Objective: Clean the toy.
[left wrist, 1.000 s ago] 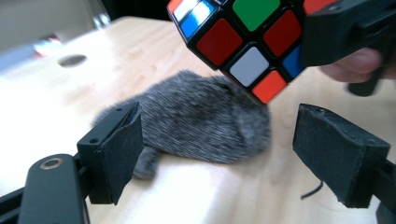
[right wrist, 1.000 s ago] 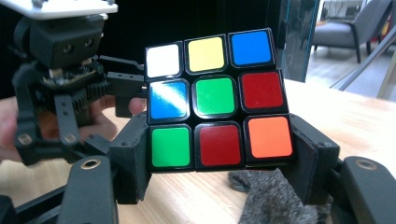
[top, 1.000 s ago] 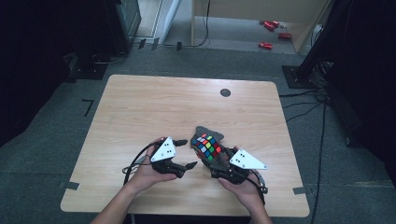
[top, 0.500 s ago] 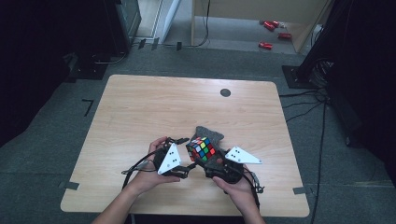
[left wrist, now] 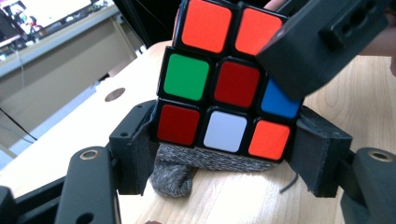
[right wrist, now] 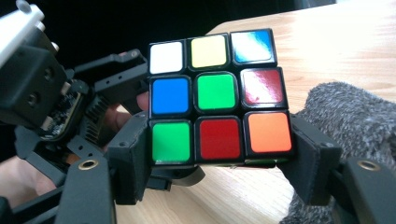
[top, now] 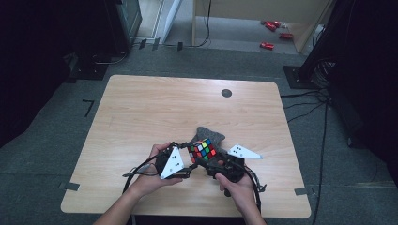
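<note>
While both hands sit close together near the front edge of the worktop [top: 141,108], the left tongs [top: 190,159] come in from the left and clamp the puzzle cube [top: 202,150] across its bottom layer. Seen along the left tongs [left wrist: 224,154], their two padded jaws press the outer faces of that layer, with a red, a white and an orange tile between them. The cube [left wrist: 224,79] stands tilted, raised just above the wood, and a grey knitted cloth [left wrist: 187,170] lies directly under it and just beyond the jaws. One black jaw of the other tool crosses the cube's upper right corner in that view.

Further right, the right tongs [top: 206,161] meet the cube from the opposite side. Seen along the right tongs [right wrist: 219,158], their jaws likewise squeeze the cube [right wrist: 217,98] at its lowest row, with green, red and orange tiles between the pads. Left of those jaws the left tool's body and a fingertip show; right of them the cloth [right wrist: 345,121] bunches against the jaw. From above, the cloth [top: 209,134] lies just behind the cube.
</note>
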Motion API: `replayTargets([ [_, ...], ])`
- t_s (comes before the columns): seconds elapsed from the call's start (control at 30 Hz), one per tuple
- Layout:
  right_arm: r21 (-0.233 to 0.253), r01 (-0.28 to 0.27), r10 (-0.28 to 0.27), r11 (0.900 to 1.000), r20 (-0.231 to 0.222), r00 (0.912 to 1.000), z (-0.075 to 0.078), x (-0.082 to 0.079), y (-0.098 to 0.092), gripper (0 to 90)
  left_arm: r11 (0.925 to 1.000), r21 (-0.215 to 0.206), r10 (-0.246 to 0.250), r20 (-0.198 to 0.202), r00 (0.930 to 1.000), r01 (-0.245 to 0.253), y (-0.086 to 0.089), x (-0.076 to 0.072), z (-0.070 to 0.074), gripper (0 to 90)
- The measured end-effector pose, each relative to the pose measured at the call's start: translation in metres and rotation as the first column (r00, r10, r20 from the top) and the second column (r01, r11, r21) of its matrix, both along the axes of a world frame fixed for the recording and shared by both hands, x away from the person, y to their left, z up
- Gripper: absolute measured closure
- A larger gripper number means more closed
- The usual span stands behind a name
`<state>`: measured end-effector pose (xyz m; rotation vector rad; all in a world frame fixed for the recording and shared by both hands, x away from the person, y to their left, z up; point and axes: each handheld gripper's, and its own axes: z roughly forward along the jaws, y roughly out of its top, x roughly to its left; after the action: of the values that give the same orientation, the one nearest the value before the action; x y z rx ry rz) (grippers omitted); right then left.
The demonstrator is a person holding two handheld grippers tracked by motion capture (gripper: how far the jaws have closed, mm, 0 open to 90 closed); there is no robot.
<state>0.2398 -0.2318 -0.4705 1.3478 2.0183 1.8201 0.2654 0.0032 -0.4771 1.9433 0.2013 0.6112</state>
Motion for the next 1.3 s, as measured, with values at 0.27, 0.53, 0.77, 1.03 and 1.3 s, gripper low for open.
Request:
replayTargets([
  [0.27,0.115,0.053,-0.059,0.992,0.045,0.9973,0.009,0.001,-0.021,30.1,0.9982,-0.051,0.027,-0.072,0.9971,-0.031,0.013,0.009,0.005,34.6],
  [0.53,-0.259,0.234,-0.194,0.937,0.17,0.9662,-0.003,0.006,-0.027,21.7,0.9951,-0.073,0.056,-0.147,0.9875,-0.067,0.023,0.016,0.009,34.6],
  [0.77,-0.449,0.221,-0.147,0.866,0.193,0.9701,-0.028,0.014,-0.017,20.6,0.9949,-0.073,0.05,-0.244,0.9685,-0.07,0.029,0.025,0.01,34.6],
  [1.03,-0.521,0.191,-0.102,0.832,0.194,0.9756,-0.036,0.019,-0.012,43.9,0.9938,-0.066,0.068,-0.274,0.9594,-0.089,0.031,0.027,0.009,34.6],
  [1.3,-0.455,0.188,-0.162,0.87,0.096,0.982,-0.028,0.011,-0.02,75.7,0.9923,-0.065,0.083,-0.283,0.9555,-0.105,0.033,0.029,0.009,34.6],
])
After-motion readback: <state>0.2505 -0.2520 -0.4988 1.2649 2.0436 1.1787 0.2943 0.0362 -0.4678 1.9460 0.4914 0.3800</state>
